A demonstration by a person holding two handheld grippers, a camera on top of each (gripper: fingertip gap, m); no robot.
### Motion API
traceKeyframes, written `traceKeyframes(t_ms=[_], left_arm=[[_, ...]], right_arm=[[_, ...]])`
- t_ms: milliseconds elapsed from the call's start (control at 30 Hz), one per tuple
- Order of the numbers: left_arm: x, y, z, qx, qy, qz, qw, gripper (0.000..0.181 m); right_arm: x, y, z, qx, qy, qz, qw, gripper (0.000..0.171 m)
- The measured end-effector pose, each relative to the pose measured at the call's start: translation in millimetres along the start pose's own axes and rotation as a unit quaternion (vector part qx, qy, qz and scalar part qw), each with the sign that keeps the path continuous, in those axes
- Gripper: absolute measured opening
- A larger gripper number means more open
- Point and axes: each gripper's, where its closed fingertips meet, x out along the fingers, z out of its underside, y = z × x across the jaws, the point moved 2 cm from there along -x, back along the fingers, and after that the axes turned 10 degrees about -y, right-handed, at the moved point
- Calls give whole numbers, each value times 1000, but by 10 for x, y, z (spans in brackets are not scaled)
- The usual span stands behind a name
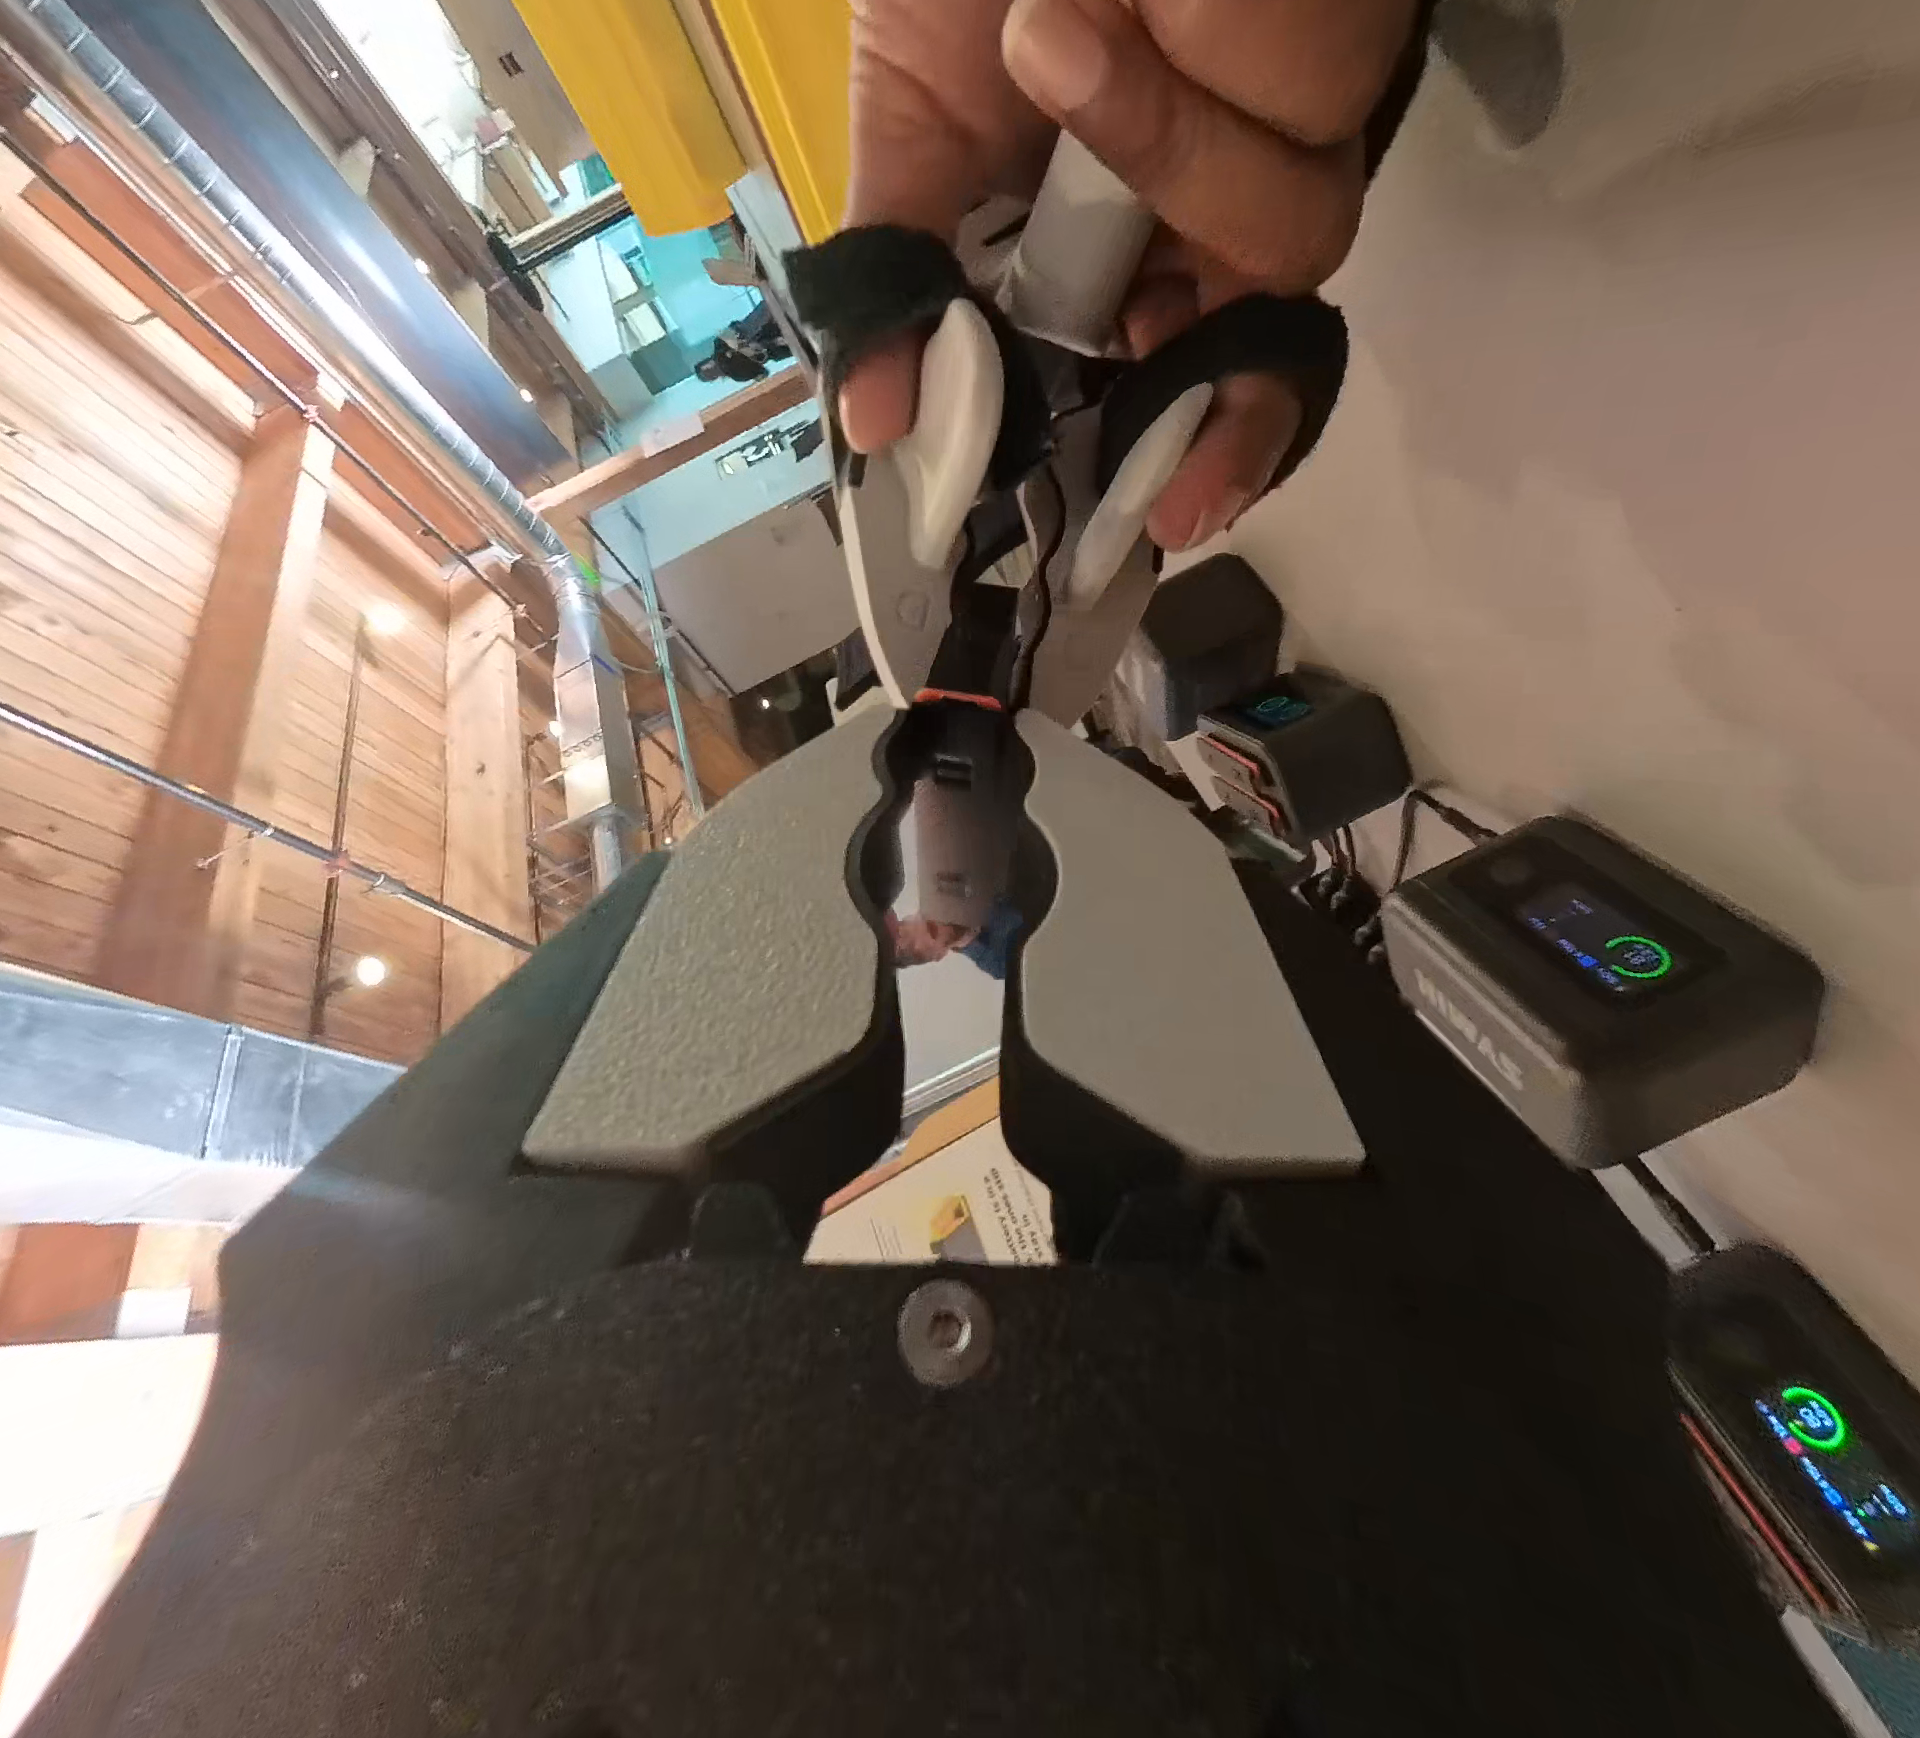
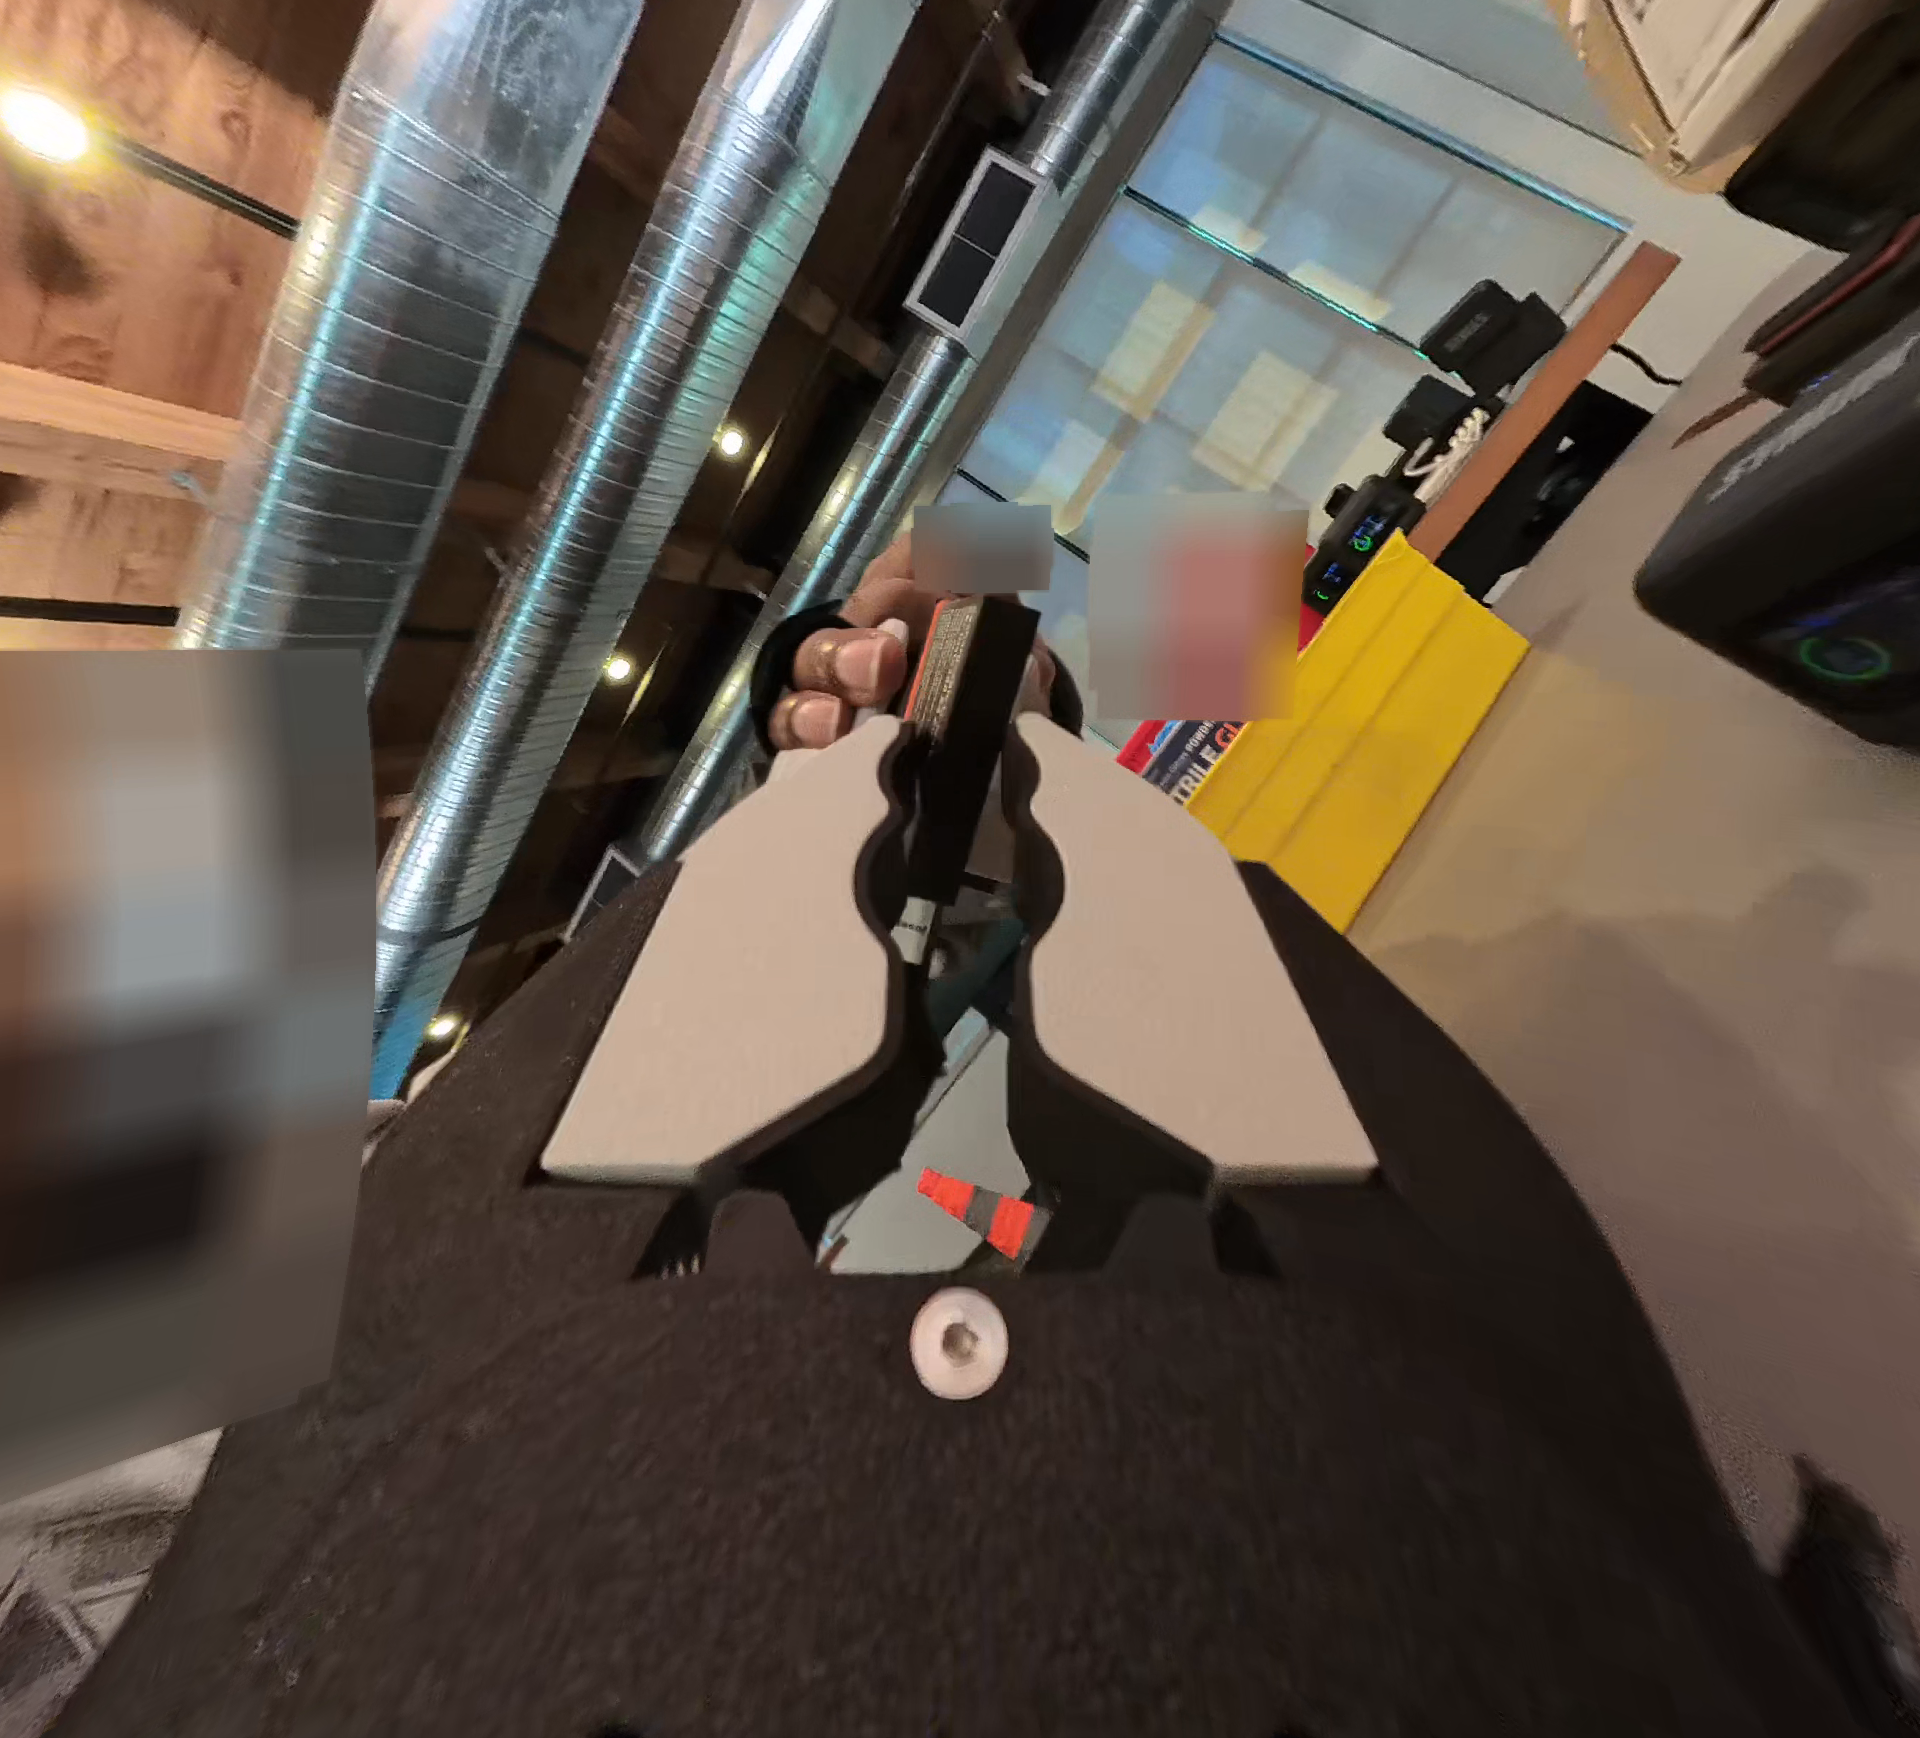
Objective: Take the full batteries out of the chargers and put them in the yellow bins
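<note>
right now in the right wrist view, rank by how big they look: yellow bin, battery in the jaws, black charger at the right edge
1. Yellow bin
2. Black charger, roughly alike in apparent size, and cut off by the frame edge, so its rank against the bin is unsure
3. Battery, smallest, held in the right gripper

Nearness to the camera skews all three.

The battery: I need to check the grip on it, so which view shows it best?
Right wrist view: the battery stands edge-on between the right gripper fingers. Left wrist view shows only one grey end, with the left gripper closed on it.
</note>
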Motion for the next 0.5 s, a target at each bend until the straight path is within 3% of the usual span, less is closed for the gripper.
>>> traceKeyframes(t_ms=[67,133,200,267,300,333,433,500], left_arm=[[-2,-40,47,-19,-9,-1,1000,18],[-4,-64,110,-65,-21,5,998,34],[-26,-101,155,-188,-18,41,981,40],[-24,-136,248,-328,-24,88,940,42],[-22,-139,286,-408,-20,124,904,39],[-19,-147,312,-500,-12,164,850,38],[-9,-225,356,-729,38,271,628,39],[-11,-272,373,-802,79,309,505,39]], right_arm=[[-1,-69,-24,-10,9,-16,1000,13],[-20,-110,-57,-36,21,-9,999,10],[-75,-125,-115,-63,42,9,997,10],[-130,-142,-167,-98,56,34,993,10],[-146,-156,-188,-121,60,49,990,9],[-151,-178,-201,-145,62,61,986,10],[-118,-245,-196,-224,59,94,968,10],[-87,-297,-172,-262,60,97,958,10]])
